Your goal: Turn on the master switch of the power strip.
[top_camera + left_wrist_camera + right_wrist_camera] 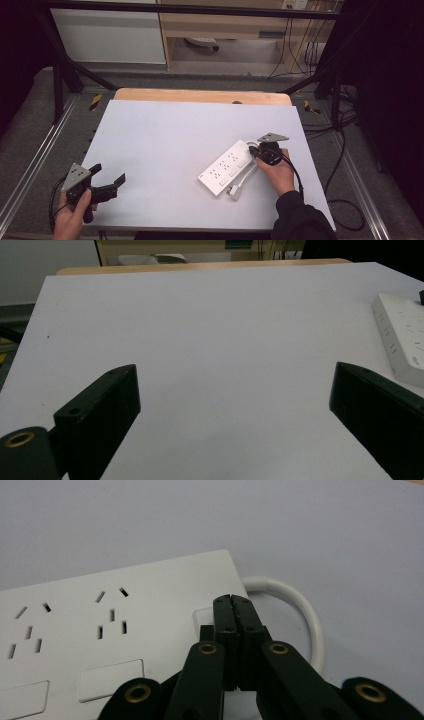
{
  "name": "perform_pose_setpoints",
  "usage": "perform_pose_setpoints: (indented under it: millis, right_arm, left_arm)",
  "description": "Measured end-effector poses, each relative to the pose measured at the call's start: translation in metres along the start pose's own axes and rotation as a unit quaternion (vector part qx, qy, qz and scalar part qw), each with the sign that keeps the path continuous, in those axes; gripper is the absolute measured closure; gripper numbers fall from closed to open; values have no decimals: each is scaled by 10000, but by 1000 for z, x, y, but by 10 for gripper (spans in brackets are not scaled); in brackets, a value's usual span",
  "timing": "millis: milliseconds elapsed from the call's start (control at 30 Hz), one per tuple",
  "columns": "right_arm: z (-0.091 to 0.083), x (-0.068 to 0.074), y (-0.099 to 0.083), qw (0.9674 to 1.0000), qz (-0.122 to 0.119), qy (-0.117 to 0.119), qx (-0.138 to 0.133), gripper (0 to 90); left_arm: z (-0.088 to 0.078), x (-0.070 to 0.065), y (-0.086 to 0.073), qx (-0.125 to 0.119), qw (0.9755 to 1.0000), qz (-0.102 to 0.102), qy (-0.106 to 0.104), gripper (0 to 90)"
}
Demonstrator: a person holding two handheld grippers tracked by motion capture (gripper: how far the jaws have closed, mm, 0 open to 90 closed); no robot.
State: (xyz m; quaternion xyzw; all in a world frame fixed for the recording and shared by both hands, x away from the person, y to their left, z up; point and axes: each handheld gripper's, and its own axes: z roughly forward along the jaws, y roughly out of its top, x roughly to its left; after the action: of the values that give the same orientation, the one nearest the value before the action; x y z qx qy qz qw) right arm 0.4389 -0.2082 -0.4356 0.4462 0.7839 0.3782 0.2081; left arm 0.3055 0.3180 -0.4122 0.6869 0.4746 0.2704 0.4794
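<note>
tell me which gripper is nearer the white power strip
Right. The right gripper sits with its jaws closed together, tips over the cord end of the power strip, above a switch. The left gripper is open near the table's left front corner, well apart from it.

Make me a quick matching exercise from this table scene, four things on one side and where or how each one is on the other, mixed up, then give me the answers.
Things:
1. left hand-held gripper
2. right hand-held gripper
3. power strip
4. plug

States:
A. lying at the near end of the strip, on its white cable
B. jaws wide apart, nothing between them
C. white, lying slantwise on the table's right half
D. jaws shut, tips over a switch on the strip

Pairs: 1-B, 2-D, 3-C, 4-A
</note>
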Motion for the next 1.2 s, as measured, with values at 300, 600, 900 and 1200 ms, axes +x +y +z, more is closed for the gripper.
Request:
perform_pose_setpoints:
  millis: [300, 600, 900, 1200]
  right_arm:
    - [0, 0, -1, 10000, 25, 4, -13, 900]
    - [0, 0, -1, 10000, 53, 5, -31, 900]
    - [0, 1, -1, 10000, 99, -4, -2, 900]
    - [0, 1, -1, 9999, 94, -9, 37, 900]
  left_arm:
    - [0, 0, 0, 21, 10000, 10, -3, 60]
    - [0, 0, 0, 25, 10000, 5, 6, 60]
    - [1, 0, 0, 27, 10000, 21, -6, 60]
    - [1, 0, 0, 35, 10000, 12, 4, 60]
